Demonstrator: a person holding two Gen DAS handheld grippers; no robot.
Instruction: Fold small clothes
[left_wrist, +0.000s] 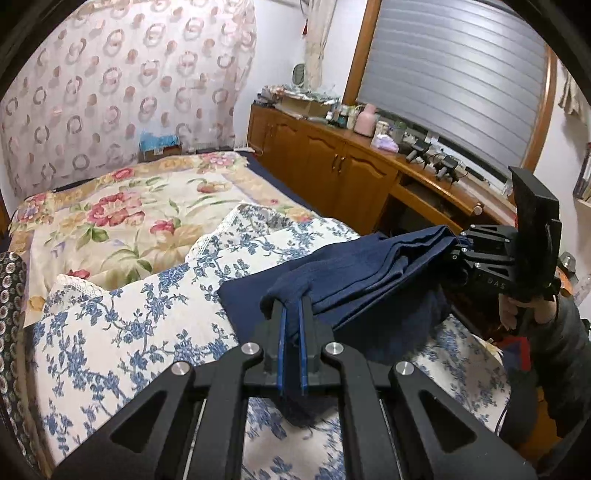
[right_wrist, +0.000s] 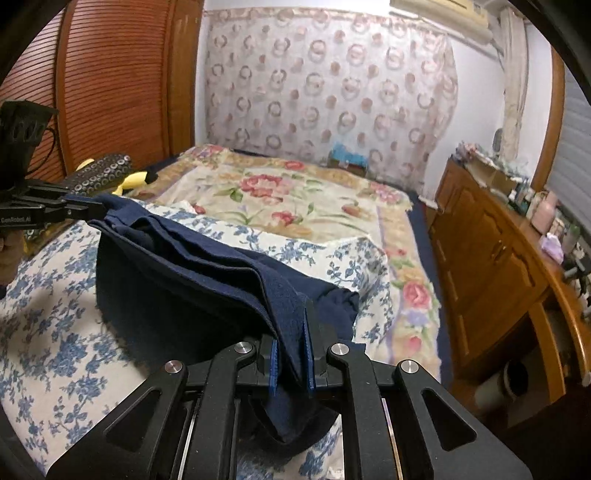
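1. Both grippers are up over the bed and a navy garment is strung between them, lifted at two ends.
2. The left gripper has its blue-padded jaws pinched tight on one bunched corner of the navy garment, with cloth hanging down between the fingers.
3. The right gripper is clamped on the opposite end, and a thick fold of the cloth sits between its pads.
4. Seen from the left wrist camera, the right gripper sits out past the right edge of the bed, and a hand in a dark sleeve grips its handle.
5. The garment lies in several layers along its length; its lower part sags onto the blue-flowered white cover at the near end of the bed.
6. Further up the bed is a cream quilt with red flowers, running towards the headboard end.
7. A curtain with a ring pattern hangs behind the far edge of the bed.
8. A wooden cabinet runs along the bed's right side, its top crowded with bottles and small items, a pink container among them.
9. By the bed's left edge lies a dark cushion with a ring print, a yellow soft thing beside it.
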